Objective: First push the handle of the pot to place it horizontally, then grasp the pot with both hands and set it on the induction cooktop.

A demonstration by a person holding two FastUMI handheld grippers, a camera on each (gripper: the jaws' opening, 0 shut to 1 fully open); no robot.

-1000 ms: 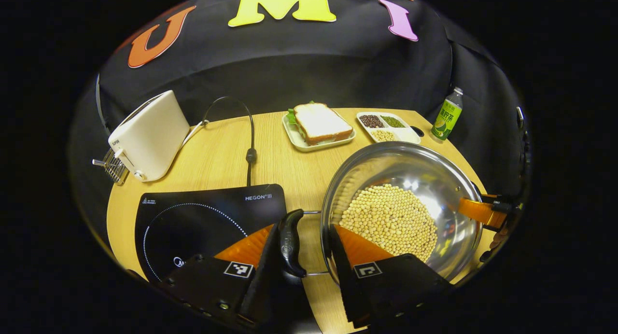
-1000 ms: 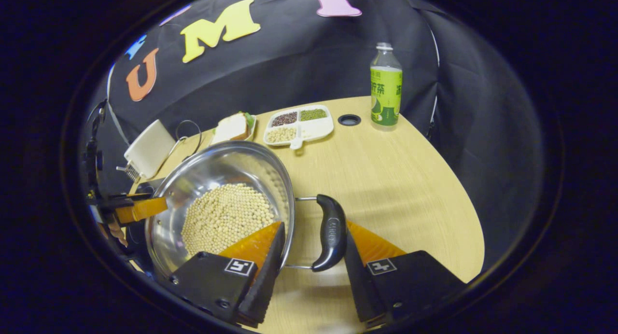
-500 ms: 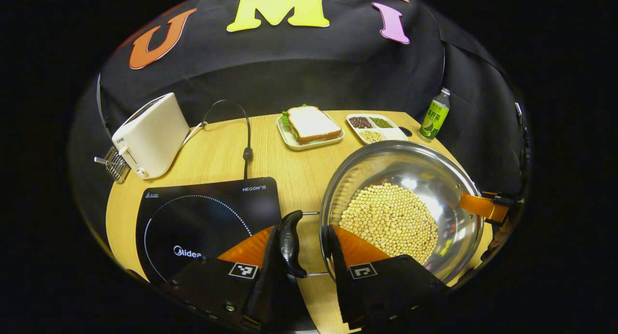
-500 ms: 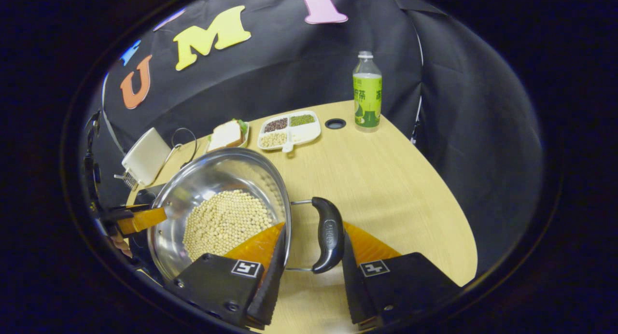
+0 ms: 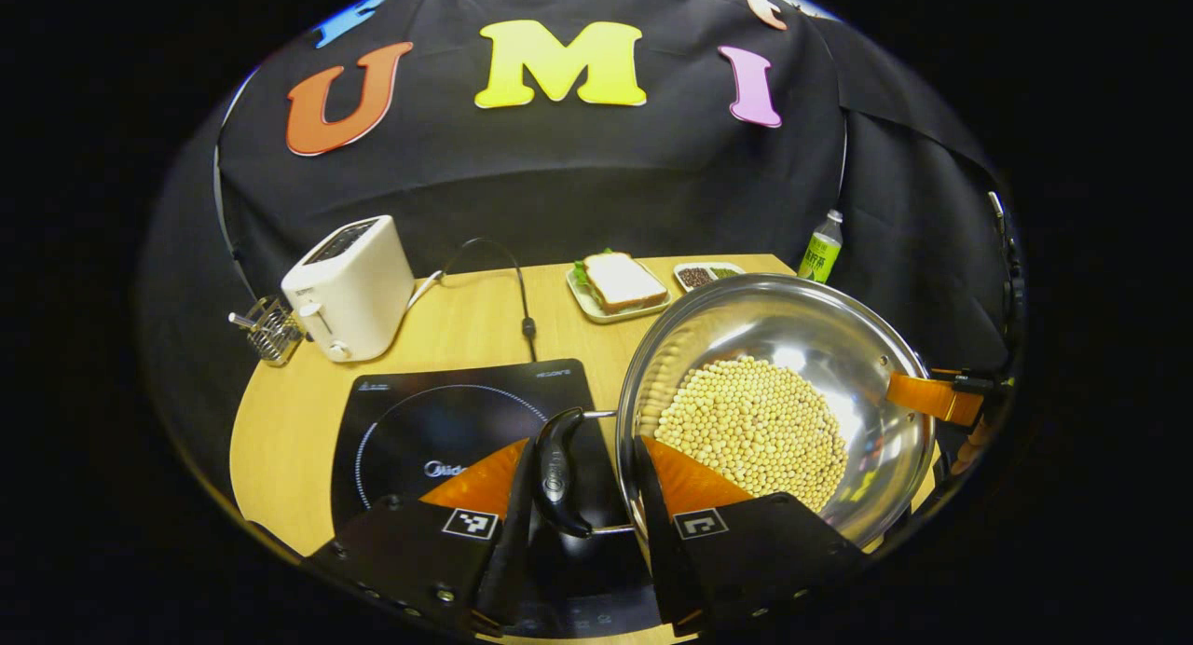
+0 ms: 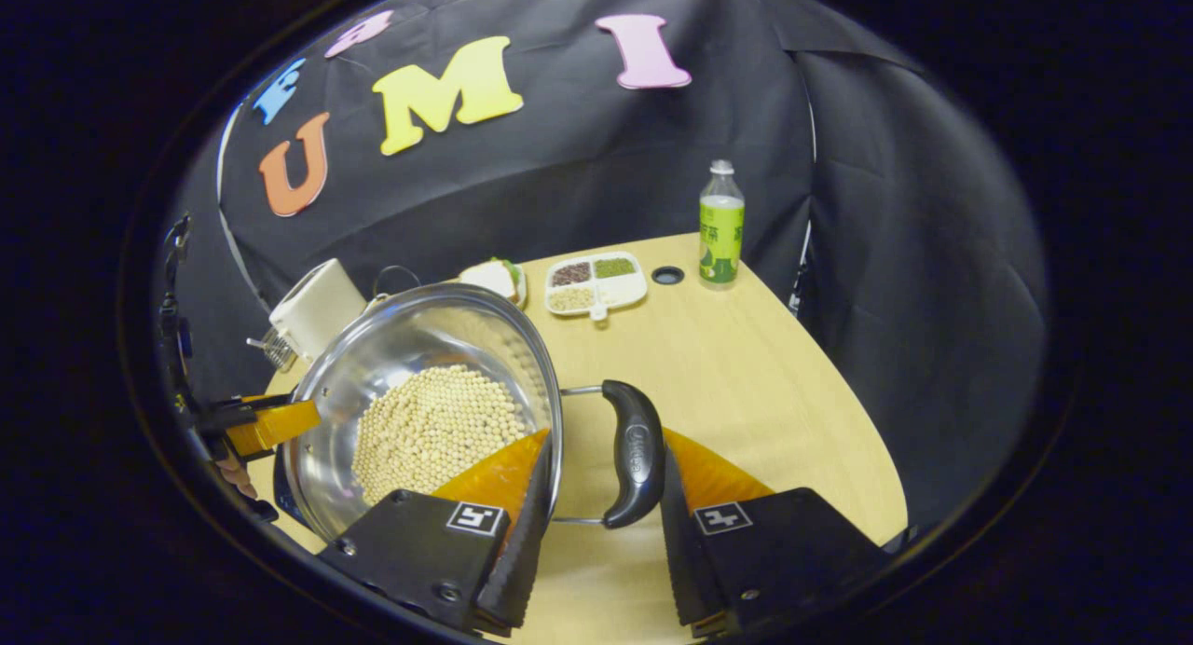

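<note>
Pot [image 5: 839, 347] first: from my seat it reads as a wide, polished steel bowl shape with a rolled rim, mirror-bright inside, its bottom covered by a mound of small pale round beans [image 5: 753, 428]. It hangs between my two grippers, with the edge of the induction cooktop [image 5: 438, 421] below its left handle. In the left gripper view my left gripper [image 5: 580, 496] is clenched on the left handle [image 5: 557, 473], a curved glossy black grip on thin wire struts; one finger sits outside the grip, the other inside the rim against the pot wall. In the right gripper view my right gripper [image 6: 596, 482] grasps the right handle [image 6: 634, 451] the same way, one finger pressed inside the rim, the other against the handle's outer side. Across the bowl I see the opposite gripper's finger hooked over the far rim in each view.

The cooktop is a flat, glassy black slab with a dotted ring printed on it, lying on the pale wood-grain table [image 6: 746, 365]. Farther back stand a boxy cream toaster [image 5: 352, 286], a sandwich [image 5: 623, 281] on a small tray, a divided dish of grains [image 6: 595, 283], and a green-labelled plastic bottle [image 6: 721, 237].
</note>
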